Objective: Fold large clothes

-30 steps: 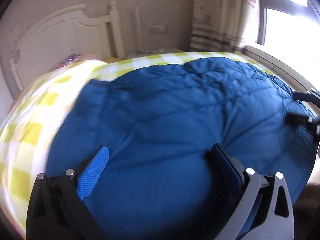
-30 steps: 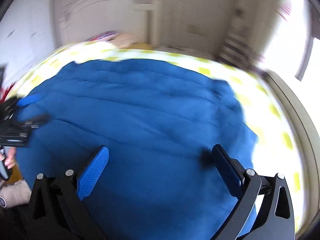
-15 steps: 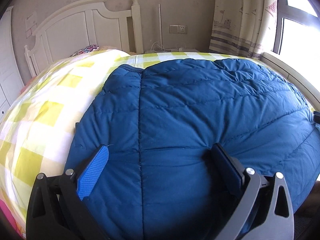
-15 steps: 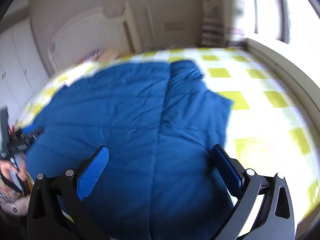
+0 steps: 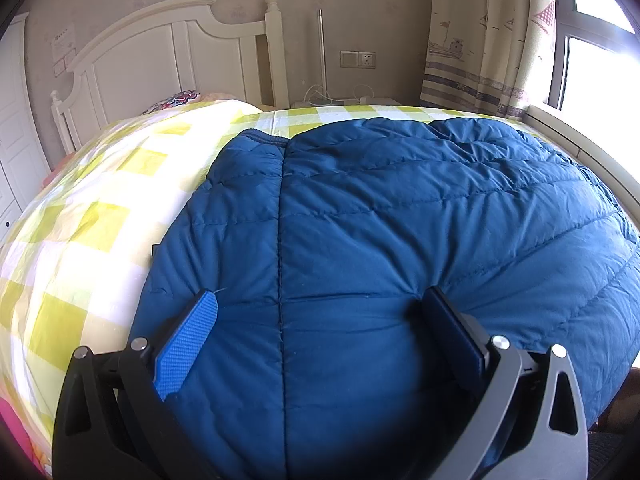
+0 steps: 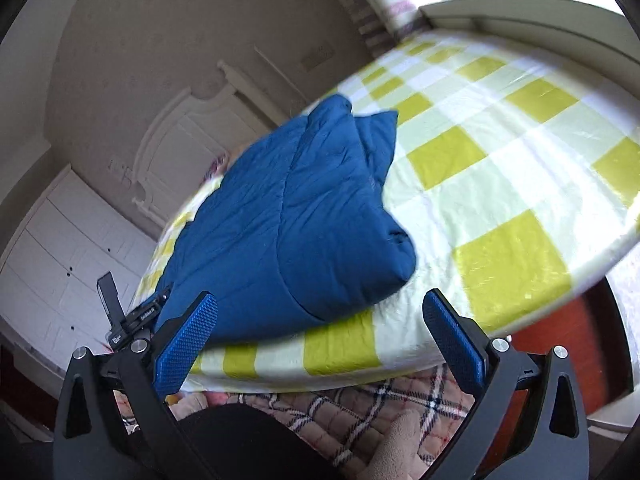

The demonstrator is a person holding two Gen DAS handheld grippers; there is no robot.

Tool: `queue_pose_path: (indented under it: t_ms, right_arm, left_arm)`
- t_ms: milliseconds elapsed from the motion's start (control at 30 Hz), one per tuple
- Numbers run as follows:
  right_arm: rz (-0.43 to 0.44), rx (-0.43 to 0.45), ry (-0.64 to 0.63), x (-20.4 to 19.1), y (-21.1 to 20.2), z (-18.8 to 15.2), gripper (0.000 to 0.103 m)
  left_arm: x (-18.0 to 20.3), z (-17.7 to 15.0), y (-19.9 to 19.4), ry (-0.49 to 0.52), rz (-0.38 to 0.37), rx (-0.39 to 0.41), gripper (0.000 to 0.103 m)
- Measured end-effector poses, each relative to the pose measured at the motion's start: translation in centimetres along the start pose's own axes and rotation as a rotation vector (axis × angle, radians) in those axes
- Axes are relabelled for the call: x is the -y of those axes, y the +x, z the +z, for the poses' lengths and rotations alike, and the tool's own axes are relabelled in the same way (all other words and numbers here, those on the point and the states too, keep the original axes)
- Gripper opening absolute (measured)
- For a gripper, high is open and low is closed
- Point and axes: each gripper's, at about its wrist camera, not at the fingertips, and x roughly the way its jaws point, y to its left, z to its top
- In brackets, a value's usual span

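Note:
A large blue quilted down jacket (image 5: 380, 240) lies spread on a bed with a yellow-and-white checked sheet (image 5: 100, 208). My left gripper (image 5: 320, 320) is open and empty, just above the jacket's near hem. In the right wrist view the jacket (image 6: 288, 216) lies folded over as a thick bundle. My right gripper (image 6: 320, 320) is open and empty, off the bed's near edge, close to the jacket's right corner. The left gripper's body (image 6: 132, 320) shows at the jacket's left end.
A white headboard (image 5: 160, 60) stands at the far end, with a patterned pillow (image 5: 172, 102) below it. A curtain (image 5: 488, 32) and window (image 5: 600, 40) are at the right. White wardrobe doors (image 6: 60, 256) are at the left. A plaid-clothed person (image 6: 340, 420) is below my right gripper.
My right gripper has swung right and pulled back off the bed edge, tilting its view. My left gripper has steadied over the jacket's hem. Both stay open.

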Motion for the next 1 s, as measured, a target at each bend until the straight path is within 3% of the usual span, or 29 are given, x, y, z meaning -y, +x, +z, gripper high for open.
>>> queue_pose_path:
  t_ms: [67,200,367,567,700,800,933,1000]
  right_arm:
    - [-0.059,-0.042,-0.050,-1.0,1.2,0.0,0.099]
    - [-0.055,-0.096,-0.083,-2.8,3.3,0.3,0.099]
    - [-0.131,-0.176,-0.113,-5.5,7.1,2.0,0.099]
    - [-0.098,-0.234,-0.005,-5.5,10.1,4.6,0.099]
    - [-0.114,-0.316,-0.081,-6.5,9.9,3.5,0.099]
    - [-0.081,-0.299,-0.062,-5.8,8.9,2.8,0.099]
    - [0.017,-0.167,0.152,-3.4,9.1,4.7,0.099]
    - [0.037,-0.114,0.150,-3.3,10.1,5.4,0.099]
  left_arm:
    - [0.0,0.0,0.0,-0.001,0.000,0.000,0.101]
    - [0.0,0.0,0.0,-0.001,-0.005,-0.004,0.101]
    - [0.0,0.0,0.2,-0.001,-0.019,-0.011,0.101]
    - [-0.1,0.0,0.3,-0.014,-0.027,-0.022,0.101]
    - [0.0,-0.1,0.3,-0.015,-0.038,-0.023,0.101]
    - [-0.2,0.0,0.4,-0.018,-0.044,-0.023,0.101]
    - [-0.2,0.0,0.4,-0.019,-0.045,-0.021,0.101]
    - [-0.3,0.0,0.4,-0.019,-0.046,-0.020,0.101]
